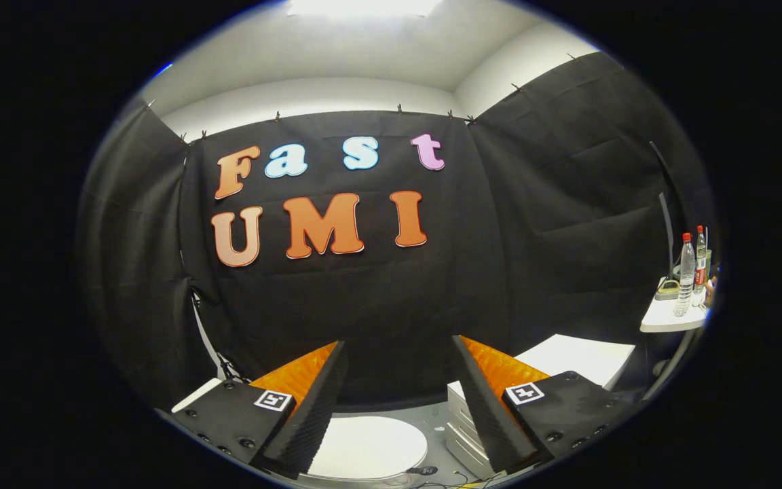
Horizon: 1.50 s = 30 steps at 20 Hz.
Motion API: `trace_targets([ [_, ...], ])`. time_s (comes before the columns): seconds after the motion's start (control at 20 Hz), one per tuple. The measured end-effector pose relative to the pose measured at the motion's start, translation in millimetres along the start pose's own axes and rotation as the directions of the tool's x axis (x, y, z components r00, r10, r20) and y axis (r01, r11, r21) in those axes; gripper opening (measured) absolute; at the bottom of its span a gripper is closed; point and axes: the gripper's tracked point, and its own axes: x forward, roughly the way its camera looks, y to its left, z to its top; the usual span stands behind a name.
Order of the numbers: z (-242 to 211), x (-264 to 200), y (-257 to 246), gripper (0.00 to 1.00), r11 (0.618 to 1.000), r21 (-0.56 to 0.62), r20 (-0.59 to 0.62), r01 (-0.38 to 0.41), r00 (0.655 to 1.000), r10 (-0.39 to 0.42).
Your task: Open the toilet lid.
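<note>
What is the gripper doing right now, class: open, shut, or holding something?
Gripper: open, fingers spread wide, holding nothing, raised above the closed white toilet lid.

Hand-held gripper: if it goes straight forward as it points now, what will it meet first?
Probably the black cloth wall straight ahead. The hand-held gripper has its fingers open and holds nothing. The white toilet lid lies below that line, between the fingers. Depth is unclear.

The tongs (398,353) hang spread wide apart, gripping nothing, above the closed white toilet lid (367,448), which lies flat below and between the fingers. A white drawer unit (462,424) stands just beside it. Two bottles (691,272) stand on a small desk (669,319).
</note>
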Motion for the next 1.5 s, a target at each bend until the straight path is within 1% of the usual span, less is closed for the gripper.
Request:
trace_targets([
  [0.35,-21,10,0,0.98,1.000,-0.023,-0.008,0.001,1.000,-0.002],
  [0.7,-65,27,-4,0.98,0.999,-0.047,-0.045,-0.002,0.999,0.000],
  [1.0,-134,40,-16,0.98,0.997,-0.070,-0.117,0.017,0.993,-0.025],
  [1.2,-176,49,-19,0.99,0.998,-0.058,-0.166,0.022,0.986,-0.032],
  [1.4,-219,58,-38,0.98,0.995,-0.086,-0.197,0.058,0.978,-0.074],
  [1.5,-241,60,-48,0.98,0.994,-0.080,-0.220,0.074,0.971,-0.090],
])
